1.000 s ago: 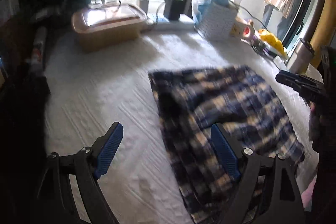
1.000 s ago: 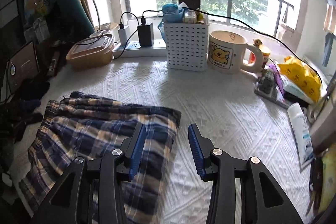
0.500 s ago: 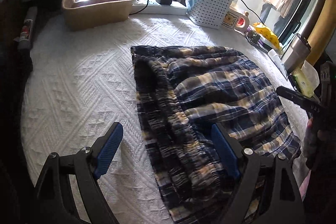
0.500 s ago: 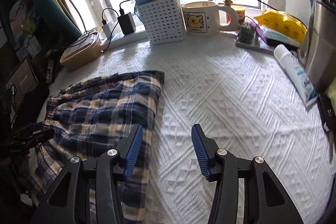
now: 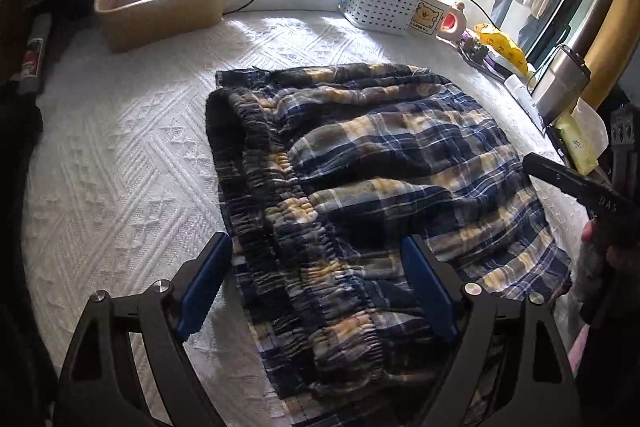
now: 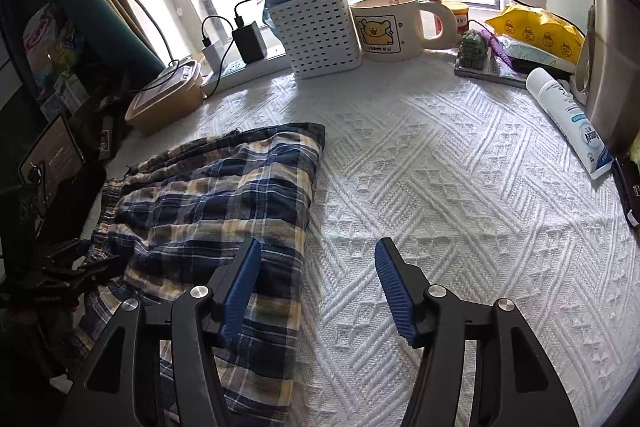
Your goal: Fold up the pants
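Blue and yellow plaid pants [image 5: 380,179] lie folded on a white textured cloth, the gathered elastic waistband [image 5: 296,227] toward me in the left wrist view. My left gripper [image 5: 316,287] is open, its jaws wide on either side of the waistband, just above it. The pants also show in the right wrist view [image 6: 208,195], at the left. My right gripper [image 6: 316,283] is open and empty, over the pants' leg-end edge and the bare cloth. The right gripper's black body [image 5: 580,187] shows at the right edge of the left wrist view.
Along the window stand a tan lidded box [image 5: 160,3], a power strip with chargers [image 6: 240,63], a white perforated basket [image 6: 320,31], a bear mug [image 6: 388,27], a yellow bag [image 6: 536,31], a white tube [image 6: 568,115] and a steel tumbler [image 6: 616,59]. The white cloth [image 6: 460,187] covers the table.
Both grippers have moved down and closer to the pants. The left view has swung so that the waistband lies between its jaws. The right gripper's jaws have opened a little wider.
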`<action>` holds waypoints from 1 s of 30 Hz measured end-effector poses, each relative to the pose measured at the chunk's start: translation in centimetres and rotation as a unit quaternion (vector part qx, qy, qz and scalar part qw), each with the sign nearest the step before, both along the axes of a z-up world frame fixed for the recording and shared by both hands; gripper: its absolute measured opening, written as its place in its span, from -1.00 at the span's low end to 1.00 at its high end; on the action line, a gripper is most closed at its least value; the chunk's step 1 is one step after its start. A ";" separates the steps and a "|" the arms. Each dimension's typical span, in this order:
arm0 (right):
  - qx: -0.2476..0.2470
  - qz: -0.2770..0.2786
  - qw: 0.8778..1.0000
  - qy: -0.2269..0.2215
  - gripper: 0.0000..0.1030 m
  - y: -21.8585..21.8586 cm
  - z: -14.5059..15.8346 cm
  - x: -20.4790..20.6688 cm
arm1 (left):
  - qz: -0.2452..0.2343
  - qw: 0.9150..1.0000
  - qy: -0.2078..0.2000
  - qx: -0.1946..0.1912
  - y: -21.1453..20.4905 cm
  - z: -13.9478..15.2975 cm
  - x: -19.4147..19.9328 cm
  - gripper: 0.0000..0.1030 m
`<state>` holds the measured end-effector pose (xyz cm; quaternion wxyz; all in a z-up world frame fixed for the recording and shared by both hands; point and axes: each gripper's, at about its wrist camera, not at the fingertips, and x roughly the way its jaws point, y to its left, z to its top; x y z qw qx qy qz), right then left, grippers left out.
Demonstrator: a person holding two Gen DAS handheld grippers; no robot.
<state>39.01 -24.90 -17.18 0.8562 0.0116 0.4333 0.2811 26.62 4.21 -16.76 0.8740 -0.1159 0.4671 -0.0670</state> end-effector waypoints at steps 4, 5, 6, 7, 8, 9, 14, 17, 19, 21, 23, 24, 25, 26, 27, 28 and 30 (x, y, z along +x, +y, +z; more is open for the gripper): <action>0.013 0.007 1.000 0.014 0.25 0.3 -0.6 0.0 | -0.016 1.000 -0.005 0.006 -1.0 0.0 0.1 0.66; 0.014 0.010 1.000 0.016 0.25 0.4 -0.8 -0.1 | -0.015 1.000 -0.007 0.005 -1.0 -0.1 0.1 0.65; 0.015 0.012 1.000 0.017 0.25 0.5 -1.0 -0.2 | -0.015 1.000 -0.007 0.005 -1.0 -0.1 0.1 0.63; 0.016 0.016 1.000 0.020 0.25 0.7 -1.2 -0.3 | -0.015 1.000 -0.008 0.006 -0.9 -0.1 0.1 0.61; 0.017 0.017 0.999 0.021 0.25 0.8 -1.3 -0.4 | -0.014 1.000 -0.008 0.008 -0.8 -0.1 0.1 0.56; 0.018 0.018 0.999 0.022 0.25 0.8 -1.3 -0.5 | -0.014 1.000 -0.008 0.009 -0.7 0.0 0.0 0.52; 0.022 0.022 0.999 0.023 0.26 0.8 -1.4 -0.5 | -0.009 1.000 -0.007 0.006 -0.4 0.1 -0.2 0.26; 0.022 0.023 0.999 0.023 0.26 0.8 -1.4 -0.5 | -0.009 1.000 -0.007 0.004 -0.6 0.1 -0.3 0.21; 0.023 0.024 0.999 0.023 0.26 0.8 -1.4 -0.6 | -0.010 1.000 -0.010 0.008 -0.7 0.1 -0.4 0.21; 0.022 0.027 0.999 0.023 0.26 1.0 -1.4 -0.7 | -0.013 1.000 -0.012 0.011 -0.8 0.1 -0.4 0.21; 0.023 0.030 0.999 0.024 0.26 1.1 -1.4 -0.8 | -0.014 1.000 -0.010 0.011 -0.7 0.1 -0.4 0.21; 0.024 0.032 0.999 0.025 0.26 1.1 -1.4 -0.9 | -0.014 1.000 -0.008 0.009 -0.7 0.1 -0.4 0.21; 0.026 0.034 0.999 0.026 0.26 1.2 -1.5 -0.9 | -0.013 1.000 -0.007 0.008 -0.7 0.1 -0.4 0.21; 0.028 0.036 0.999 0.028 0.26 1.3 -1.5 -1.0 | -0.012 1.000 -0.007 0.006 -0.6 0.1 -0.4 0.21; 0.028 0.037 0.999 0.028 0.26 1.4 -1.5 -1.1 | -0.011 1.000 -0.007 0.005 -0.7 0.1 -0.4 0.21; 0.027 0.037 0.999 0.027 0.26 1.5 -1.5 -1.2 | -0.010 1.000 -0.007 0.005 -0.7 0.1 -0.4 0.21; 0.027 0.037 0.999 0.027 0.26 1.5 -1.5 -1.2 | -0.010 1.000 -0.008 0.005 -0.7 0.1 -0.3 0.21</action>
